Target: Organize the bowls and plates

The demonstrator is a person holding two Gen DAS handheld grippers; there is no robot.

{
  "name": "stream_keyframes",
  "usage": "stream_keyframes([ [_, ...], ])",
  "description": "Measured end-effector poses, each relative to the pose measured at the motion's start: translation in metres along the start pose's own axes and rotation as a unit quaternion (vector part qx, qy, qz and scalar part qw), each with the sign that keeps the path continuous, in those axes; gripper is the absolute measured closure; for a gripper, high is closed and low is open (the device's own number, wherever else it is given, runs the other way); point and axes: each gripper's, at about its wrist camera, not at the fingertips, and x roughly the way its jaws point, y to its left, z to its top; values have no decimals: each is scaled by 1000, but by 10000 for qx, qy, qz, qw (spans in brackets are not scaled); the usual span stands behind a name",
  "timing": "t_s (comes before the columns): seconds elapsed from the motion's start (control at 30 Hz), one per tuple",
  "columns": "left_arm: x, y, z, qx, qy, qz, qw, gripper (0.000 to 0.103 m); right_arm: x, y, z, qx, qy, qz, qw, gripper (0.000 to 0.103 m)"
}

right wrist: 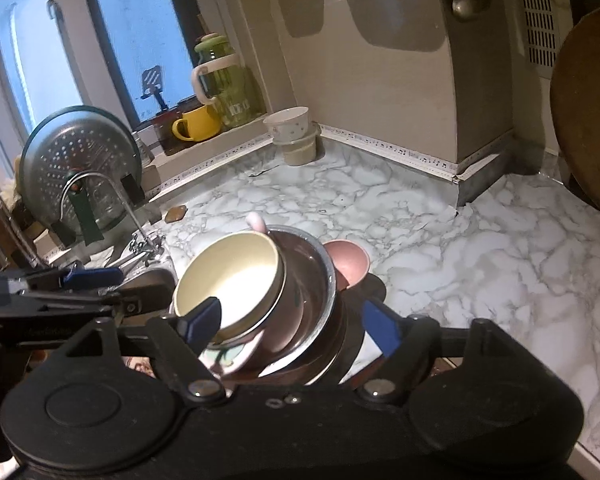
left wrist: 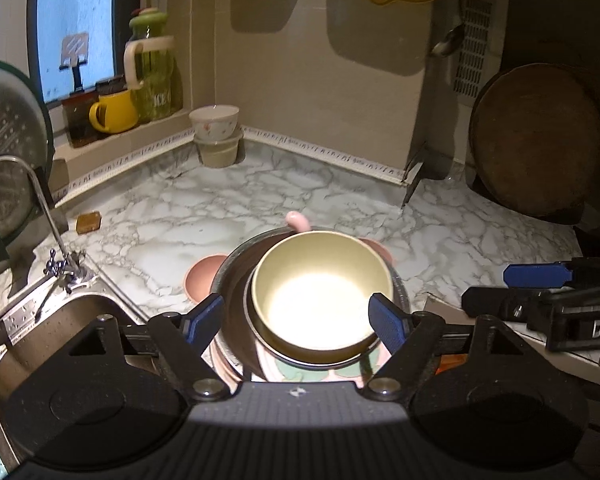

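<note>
A cream bowl (left wrist: 320,292) sits inside a steel bowl (left wrist: 236,276), on a pink patterned plate (left wrist: 300,372) at the counter's front. My left gripper (left wrist: 300,320) is open, its blue pads either side of the cream bowl's near rim, apart from it. My right gripper (right wrist: 290,322) is open around the same stack: cream bowl (right wrist: 236,276), steel bowl (right wrist: 316,280). Small pink bowls (right wrist: 346,264) sit beside the stack. The right gripper also shows at the right of the left wrist view (left wrist: 540,288).
A floral bowl stacked on a beige container (left wrist: 216,132) stands in the back corner. Sink and tap (left wrist: 40,216) lie left. A round wooden board (left wrist: 536,140) leans at right. A yellow mug (left wrist: 114,112) and green jug (left wrist: 152,64) stand on the sill.
</note>
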Motion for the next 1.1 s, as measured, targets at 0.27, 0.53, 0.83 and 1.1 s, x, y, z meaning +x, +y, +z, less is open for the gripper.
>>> stream_keyframes([
  [0.27,-12,-13,-12,-80,-75,7,9999,22,-17,2,-18,130,-293,-82,9995,1],
  [0.53,-21,-18,-20,-141,-152,-31,9998,22,-29,2,-28,232,-611,-410,9970,0],
  [0.83,-29,-18,-22,-157,-320,-11,9994,1,-33,5,-30,279,-658,-420,9966,0],
  [1.1,-34,-20,-20,-95,-452,19,9989,1,-38,11,-29,222,-745,-484,9958,0],
])
